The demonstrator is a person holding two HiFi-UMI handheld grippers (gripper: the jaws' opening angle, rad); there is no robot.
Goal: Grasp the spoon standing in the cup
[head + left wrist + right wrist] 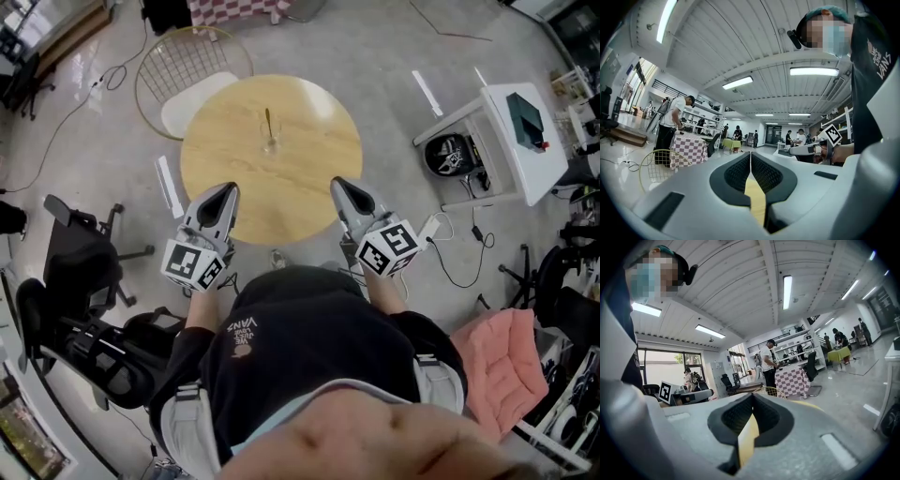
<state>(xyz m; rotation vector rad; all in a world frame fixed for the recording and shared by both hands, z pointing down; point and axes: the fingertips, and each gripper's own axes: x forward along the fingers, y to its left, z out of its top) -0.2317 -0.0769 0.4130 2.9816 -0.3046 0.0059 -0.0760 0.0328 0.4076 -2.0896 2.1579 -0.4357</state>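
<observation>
At the top middle of the head view, the spoon (268,120) is seen standing in the cup (270,143) on the round table (314,173). Lower down, the left gripper (228,190) and right gripper (338,185) are held closed, with nothing between their jaws.

Left tongs (228,190): held out ahead of torso, roughly level, tips aimed toward 1 o'clock in head view; jaws together, nothing between.
Right tongs (338,184): at 3 o'clock of left tongs, well apart, tips aimed toward 11 o'clock; jaws together, empty.
Tips converge slightly.
Left forearm (199,314), right forearm (382,292): bare, running back from tongs toward 6 o'clock, to shoulders.
</observation>
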